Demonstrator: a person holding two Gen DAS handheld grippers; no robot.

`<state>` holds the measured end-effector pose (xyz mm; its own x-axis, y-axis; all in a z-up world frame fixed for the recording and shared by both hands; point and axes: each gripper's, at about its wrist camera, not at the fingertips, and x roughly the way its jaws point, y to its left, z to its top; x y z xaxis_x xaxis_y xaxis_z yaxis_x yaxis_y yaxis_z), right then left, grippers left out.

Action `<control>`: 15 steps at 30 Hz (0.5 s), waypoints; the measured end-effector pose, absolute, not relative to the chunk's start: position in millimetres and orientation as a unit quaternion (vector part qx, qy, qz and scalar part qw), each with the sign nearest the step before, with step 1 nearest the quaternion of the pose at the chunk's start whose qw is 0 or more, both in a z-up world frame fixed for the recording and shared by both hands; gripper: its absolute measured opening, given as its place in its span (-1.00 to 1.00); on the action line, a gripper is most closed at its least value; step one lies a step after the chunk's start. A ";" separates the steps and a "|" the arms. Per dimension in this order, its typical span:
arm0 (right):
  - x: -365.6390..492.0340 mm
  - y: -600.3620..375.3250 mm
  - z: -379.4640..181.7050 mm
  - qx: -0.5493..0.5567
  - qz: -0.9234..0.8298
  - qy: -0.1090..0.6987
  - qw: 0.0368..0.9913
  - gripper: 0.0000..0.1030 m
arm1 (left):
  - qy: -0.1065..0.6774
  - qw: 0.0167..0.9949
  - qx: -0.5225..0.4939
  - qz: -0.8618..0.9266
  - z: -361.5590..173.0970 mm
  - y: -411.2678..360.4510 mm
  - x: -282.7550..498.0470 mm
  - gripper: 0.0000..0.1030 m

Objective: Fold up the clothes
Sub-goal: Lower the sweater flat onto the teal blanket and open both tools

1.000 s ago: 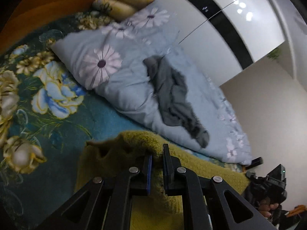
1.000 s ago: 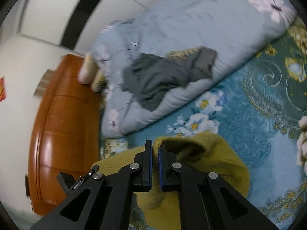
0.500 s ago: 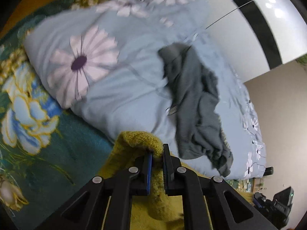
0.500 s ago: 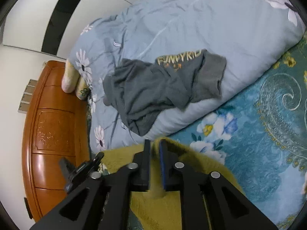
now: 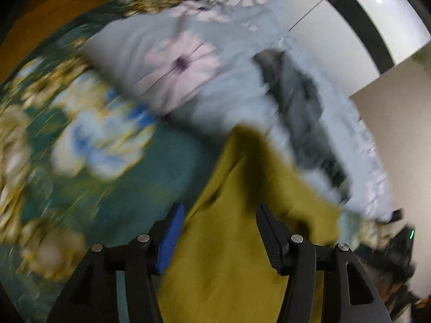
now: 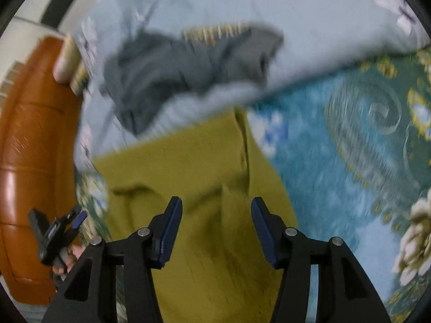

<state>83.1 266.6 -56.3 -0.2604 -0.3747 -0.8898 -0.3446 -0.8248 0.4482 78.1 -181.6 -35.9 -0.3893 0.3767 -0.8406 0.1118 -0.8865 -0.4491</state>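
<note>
Both grippers agape, left gripper (image 5: 219, 232), right gripper (image 6: 215, 224), over yellow garment (image 6: 204, 167).

A mustard-yellow garment (image 5: 242, 242) fills the lower centre of both views, plain and unpatterned. To its left in the left wrist view lies a teal bedspread (image 5: 150, 167) printed with cream, gold and blue flowers. In the upper centre is a pale blue quilt (image 5: 150, 40) with pink daisies that have dark centres. On it, right of centre, lies a dark grey garment (image 6: 167, 67), with blurred yellow lettering at upper centre of the right wrist view. A glossy orange-brown wooden headboard (image 6: 29, 134) fills that view's left edge.
</note>
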 end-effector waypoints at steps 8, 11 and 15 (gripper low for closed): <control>81.3 236.5 -104.1 0.661 -0.712 -0.233 -0.044 -0.80 | -0.290 0.043 -0.598 0.746 -90.2 -216.7 186.4 0.16; 83.5 239.6 -100.2 0.657 -0.719 -0.222 -0.050 -0.88 | -0.299 0.040 -0.606 0.737 -96.9 -222.0 199.5 0.16; 91.6 281.0 -72.1 0.600 -0.747 -0.265 -0.108 -0.89 | -0.288 0.048 -0.596 0.748 -87.1 -221.1 197.1 0.16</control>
<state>91.6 281.0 -72.1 -0.2560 -0.1570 -0.9538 -0.4785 -0.8368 0.2662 197.1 -221.1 -87.1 -0.2845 0.4160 -0.8637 0.2714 -0.8291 -0.4888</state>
